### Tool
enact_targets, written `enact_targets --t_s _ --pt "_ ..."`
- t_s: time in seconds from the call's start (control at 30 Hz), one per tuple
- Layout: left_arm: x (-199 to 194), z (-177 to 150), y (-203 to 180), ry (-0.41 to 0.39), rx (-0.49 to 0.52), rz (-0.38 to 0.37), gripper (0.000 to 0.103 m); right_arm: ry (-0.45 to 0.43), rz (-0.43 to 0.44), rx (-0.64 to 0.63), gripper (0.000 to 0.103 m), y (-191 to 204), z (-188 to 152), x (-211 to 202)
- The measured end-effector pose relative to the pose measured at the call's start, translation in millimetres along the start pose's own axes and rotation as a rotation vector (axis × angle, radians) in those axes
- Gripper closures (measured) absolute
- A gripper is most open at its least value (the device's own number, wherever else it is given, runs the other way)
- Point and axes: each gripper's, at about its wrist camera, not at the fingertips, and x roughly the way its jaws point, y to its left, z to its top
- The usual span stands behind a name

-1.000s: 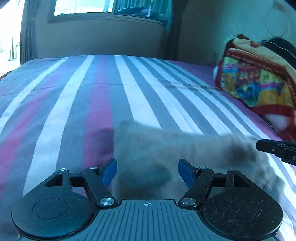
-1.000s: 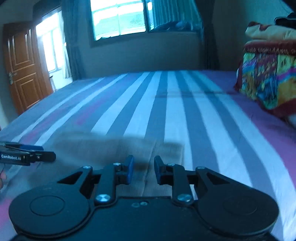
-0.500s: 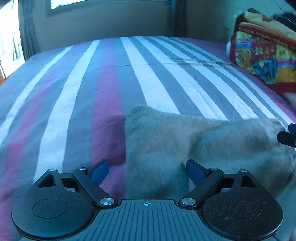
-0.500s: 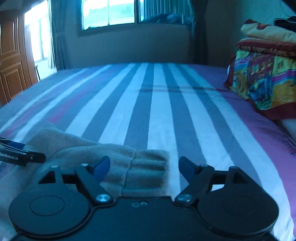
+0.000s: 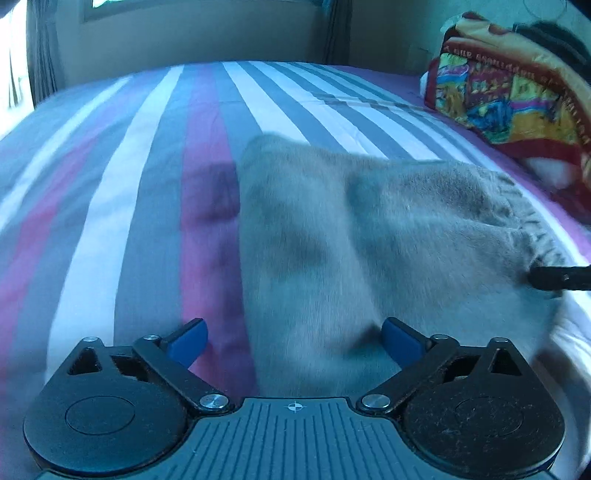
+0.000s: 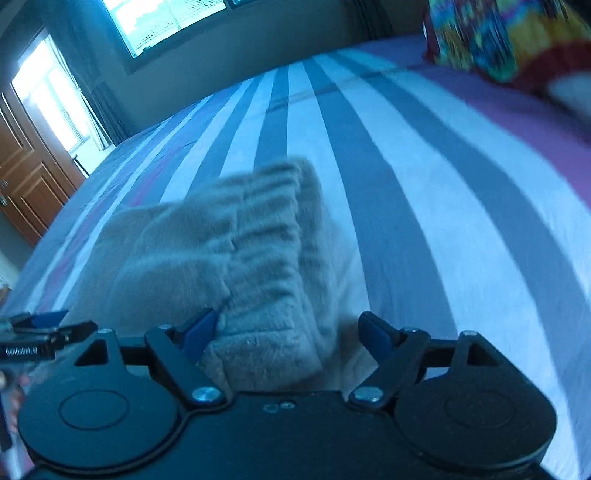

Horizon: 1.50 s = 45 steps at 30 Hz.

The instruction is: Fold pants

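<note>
The grey-beige pants (image 5: 369, 251) lie folded in a thick bundle on the striped bed (image 5: 147, 184). My left gripper (image 5: 293, 341) is open, its blue pads either side of the bundle's near left edge. My right gripper (image 6: 288, 334) is open over the ribbed waistband end of the pants (image 6: 251, 258). The right gripper's tip shows at the right edge of the left wrist view (image 5: 561, 277). The left gripper shows at the left edge of the right wrist view (image 6: 40, 332).
A colourful folded blanket (image 5: 509, 96) sits at the bed's right side, also in the right wrist view (image 6: 498, 33). A window and wall are beyond the bed; a wooden door (image 6: 26, 184) is at the left.
The right gripper opened from nearly shut to wide and tilted over the waistband. The left gripper opened wider. Both moved closer over the pants bundle.
</note>
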Motion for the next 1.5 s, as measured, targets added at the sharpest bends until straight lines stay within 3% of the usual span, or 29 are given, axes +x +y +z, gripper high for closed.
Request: enact_targets --t_s 0.2,0.33,0.47,0.67,0.77,0.9,1.03,1.3,1.5 --pt "-12 -19 40 -0.036 -0.153 -0.163 0.003 -0.009 0.05 -0.021 0.015 -4 0 -21" --pt "1 -28 68 -0.063 -0.317 -0.3 0.003 -0.04 0.101 0.077 0.018 -19 8 -26" --pt "8 -34 82 -0.095 -0.428 -0.416 0.003 0.021 0.167 0.197 0.019 -36 2 -10" --pt "12 -43 83 -0.077 -0.412 -0.526 0.004 0.012 0.271 0.268 0.021 -51 -13 -17" --pt "17 -44 91 -0.08 -0.468 -0.586 0.005 0.013 0.338 0.301 0.021 -65 -19 -18" --pt "35 -39 99 -0.081 -0.517 -0.566 0.026 0.017 0.421 0.358 0.024 -82 -12 -9" --pt "57 -29 110 -0.075 -0.575 -0.66 0.027 0.037 0.503 0.387 0.03 -95 -3 10" --pt "87 -9 106 -0.024 -0.511 -0.789 0.028 0.09 0.575 0.327 0.031 -96 15 29" --pt "108 4 95 0.003 -0.468 -0.829 0.044 0.108 0.604 0.265 0.031 -80 22 40"
